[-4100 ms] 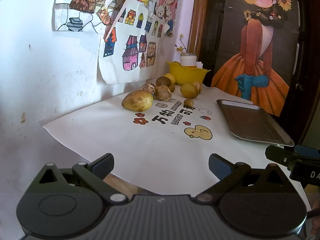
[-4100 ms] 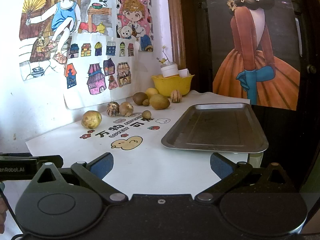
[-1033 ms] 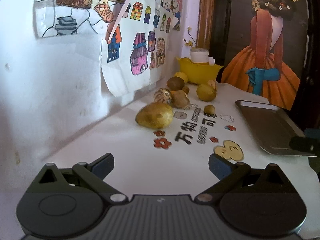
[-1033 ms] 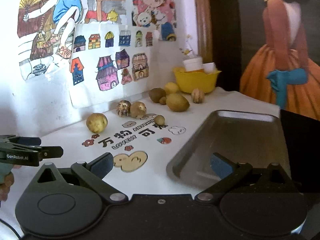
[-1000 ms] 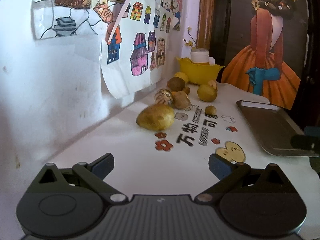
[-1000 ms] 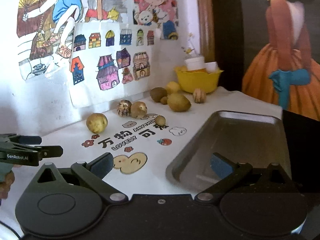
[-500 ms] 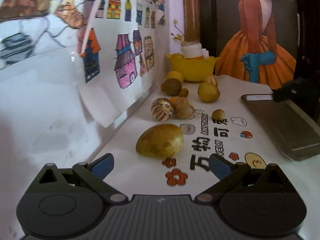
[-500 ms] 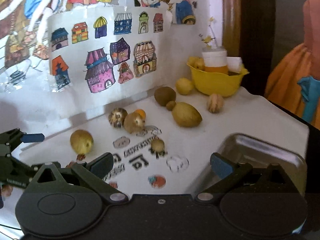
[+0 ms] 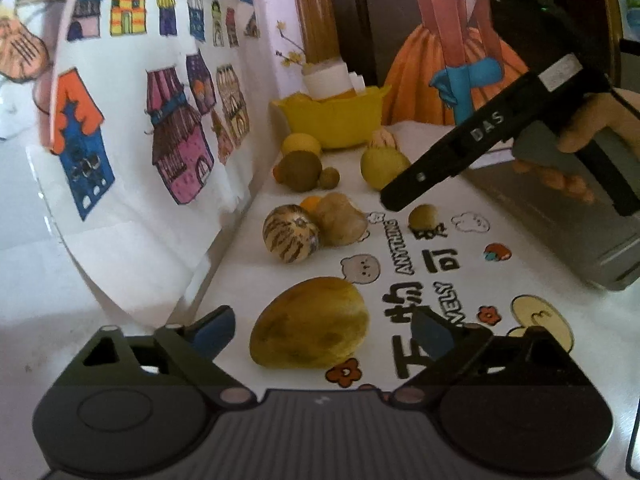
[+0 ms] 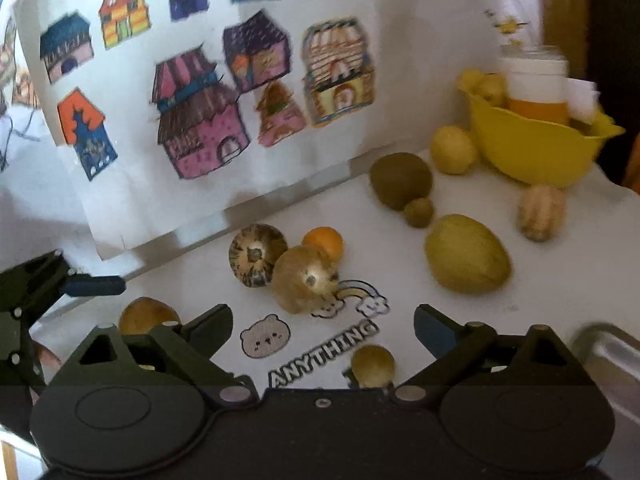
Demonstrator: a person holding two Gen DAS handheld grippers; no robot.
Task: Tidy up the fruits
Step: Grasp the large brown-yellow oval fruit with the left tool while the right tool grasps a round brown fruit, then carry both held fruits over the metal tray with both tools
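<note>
Several fruits lie on a white printed mat along the wall. My left gripper (image 9: 324, 330) is open, its fingers either side of a large yellow-brown mango (image 9: 310, 334). My right gripper (image 10: 323, 330) is open, low over the mat; a small round brown fruit (image 10: 373, 365) lies between its fingers. Ahead of it are a tan fruit (image 10: 306, 278), a striped round fruit (image 10: 256, 256), a small orange (image 10: 325, 241) and a green-yellow mango (image 10: 467, 254). The right gripper also shows in the left wrist view (image 9: 400, 196), above the small brown fruit (image 9: 423, 216).
A metal tray (image 9: 560, 216) lies at the mat's right side. A yellow bowl (image 10: 532, 148) with a white cup stands at the back, with a kiwi (image 10: 401, 181), a lemon (image 10: 453, 150) and a ribbed fruit (image 10: 541, 211) near it. Paper drawings hang on the wall at left.
Both grippers have moved forward and down toward the fruits. The left now brackets the large mango; the right has swung left from the tray to the small brown fruit.
</note>
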